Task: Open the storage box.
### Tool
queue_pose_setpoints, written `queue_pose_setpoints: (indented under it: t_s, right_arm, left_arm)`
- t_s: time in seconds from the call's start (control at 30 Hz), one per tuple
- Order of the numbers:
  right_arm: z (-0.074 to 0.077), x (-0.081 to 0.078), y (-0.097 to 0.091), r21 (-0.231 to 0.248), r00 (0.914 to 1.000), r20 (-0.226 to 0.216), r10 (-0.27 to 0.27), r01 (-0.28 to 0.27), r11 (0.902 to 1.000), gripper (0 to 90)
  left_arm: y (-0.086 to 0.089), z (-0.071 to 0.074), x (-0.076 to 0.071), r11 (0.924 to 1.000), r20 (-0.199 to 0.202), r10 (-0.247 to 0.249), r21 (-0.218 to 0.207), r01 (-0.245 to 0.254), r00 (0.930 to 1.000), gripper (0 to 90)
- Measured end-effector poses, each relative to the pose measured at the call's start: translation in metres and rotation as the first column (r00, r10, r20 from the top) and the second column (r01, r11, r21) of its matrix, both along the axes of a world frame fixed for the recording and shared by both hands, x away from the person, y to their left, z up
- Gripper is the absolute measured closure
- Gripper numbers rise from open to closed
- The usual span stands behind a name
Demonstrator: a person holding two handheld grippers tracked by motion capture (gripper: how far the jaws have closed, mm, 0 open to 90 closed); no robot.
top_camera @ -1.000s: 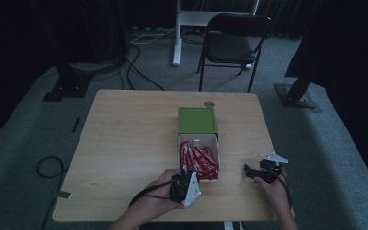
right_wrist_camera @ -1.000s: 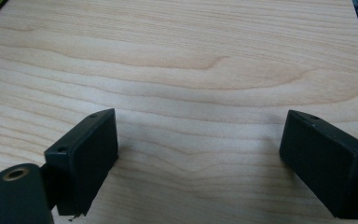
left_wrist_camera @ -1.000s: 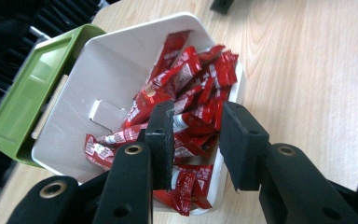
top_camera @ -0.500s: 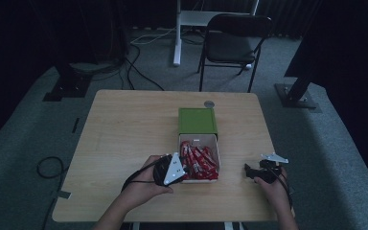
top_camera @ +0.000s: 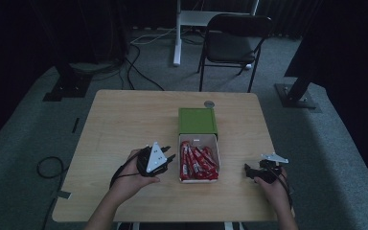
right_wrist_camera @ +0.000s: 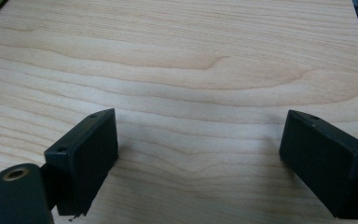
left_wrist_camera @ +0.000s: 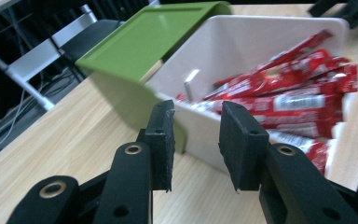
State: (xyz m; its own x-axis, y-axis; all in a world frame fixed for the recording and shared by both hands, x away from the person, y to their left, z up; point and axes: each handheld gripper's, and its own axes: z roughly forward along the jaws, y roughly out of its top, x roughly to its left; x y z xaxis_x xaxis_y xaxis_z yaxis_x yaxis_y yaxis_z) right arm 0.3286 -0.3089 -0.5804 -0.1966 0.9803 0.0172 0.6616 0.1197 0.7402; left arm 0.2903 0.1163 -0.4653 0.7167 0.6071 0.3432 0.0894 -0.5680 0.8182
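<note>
On the left of the table [top_camera: 124, 120], in the high view, a hand [top_camera: 129, 179] holds the left gripper [top_camera: 168, 155] just left of the box [top_camera: 199, 178], pointing toward it. In the left gripper view its fingers [left_wrist_camera: 162, 140] stand narrow, with a small gap between them and nothing in it; the near white wall of the box [left_wrist_camera: 200, 126] lies just past the tips, not touched.

The box is white and open, and sits near the table's middle, toward the person's edge. Red packets [top_camera: 197, 162] lie in it side by side, lengthwise; in the left gripper view the packets [left_wrist_camera: 289, 100] are stacked against the far wall. The green lid [top_camera: 197, 121] lies touching the far end of the box; in the left gripper view the lid [left_wrist_camera: 149, 37] tilts up from the box's edge. A small grey disc [top_camera: 209, 103] rests on the table just beyond the lid.

On the right, well apart from the box, the other hand [top_camera: 274, 189] keeps the right gripper [top_camera: 249, 171] low near the table's front edge. In the right gripper view its fingers [right_wrist_camera: 86, 156] stand wide over bare wood [right_wrist_camera: 200, 70], holding nothing.
</note>
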Motion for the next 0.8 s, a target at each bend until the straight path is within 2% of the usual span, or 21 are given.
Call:
queue_pose_setpoints:
  t_s: [0.03,0.13,0.17,0.2,0.23,0.33,0.43,0.5,0.53,0.63,0.67,0.73,0.77,0.8]
  right_arm:
    - [0.0,0.0,0.0,0.0,1.0,0.0,0.0,0.0,1.0,10.6]
    - [0.0,0.0,0.0,0.0,1.0,0.0,0.0,0.0,1.0,10.7]
    - [0.0,0.0,0.0,0.0,1.0,0.0,0.0,0.0,1.0,10.7]
    - [0.0,0.0,0.0,0.0,1.0,0.0,0.0,0.0,1.0,10.6]
    - [0.0,0.0,0.0,0.0,1.0,-0.001,0.0,0.0,1.0,10.6]
    - [0.0,0.0,0.0,0.0,1.0,0.0,0.0,0.0,1.0,10.6]
    - [0.0,0.0,0.0,0.0,1.0,0.0,0.0,0.0,1.0,10.7]
    - [0.0,0.0,0.0,-0.001,1.0,0.0,0.001,-0.001,1.0,10.6]
    - [0.0,0.0,0.0,0.0,1.0,0.0,0.0,0.0,1.0,10.7]
    - [0.0,0.0,0.0,0.0,1.0,0.0,0.0,0.0,1.0,10.7]
    - [0.0,0.0,0.0,0.0,1.0,0.0,0.0,0.0,1.0,10.6]
    - [0.0,0.0,0.0,-0.001,1.0,0.0,0.0,0.0,1.0,10.7]
    - [0.0,0.0,0.0,-0.001,1.0,0.0,0.0,0.0,1.0,10.7]
    - [0.0,0.0,0.0,0.0,1.0,0.0,0.0,0.0,1.0,10.7]
  left_arm:
    - [0.0,0.0,0.0,1.0,0.0,0.0,0.0,0.0,1.0,66.8]
    - [0.013,-0.003,0.005,0.9984,-0.012,0.055,-0.013,-0.056,0.9984,66.8]
    - [0.013,-0.003,0.005,0.9984,-0.012,0.055,-0.013,-0.056,0.9984,66.8]
    - [0.019,-0.005,0.007,0.9962,-0.004,0.087,-0.008,-0.087,0.9962,66.8]
    - [0.019,-0.005,0.007,0.9962,-0.004,0.087,-0.008,-0.087,0.9962,66.8]
    - [0.029,-0.01,0.009,0.99,-0.021,0.137,-0.029,-0.138,0.9903,66.7]
    - [0.039,-0.014,0.011,0.986,-0.041,0.161,-0.039,-0.162,0.9861,66.4]
    - [0.041,-0.016,0.011,0.9847,-0.048,0.169,-0.034,-0.171,0.9844,63.0]
    - [0.046,-0.019,0.011,0.98,-0.05,0.194,-0.034,-0.196,0.9797,62.4]
    - [0.051,-0.023,0.012,0.9761,-0.058,0.212,-0.036,-0.214,0.9755,62.4]
    - [0.057,-0.026,0.013,0.9713,-0.075,0.23,-0.045,-0.234,0.9702,62.4]
    - [0.062,-0.03,0.014,0.9654,-0.096,0.247,-0.063,-0.253,0.9643,60.3]
    - [0.062,-0.03,0.014,0.9654,-0.096,0.247,-0.063,-0.253,0.9643,60.4]
    - [0.067,-0.035,0.016,0.964,-0.119,0.249,-0.065,-0.258,0.9612,57.4]
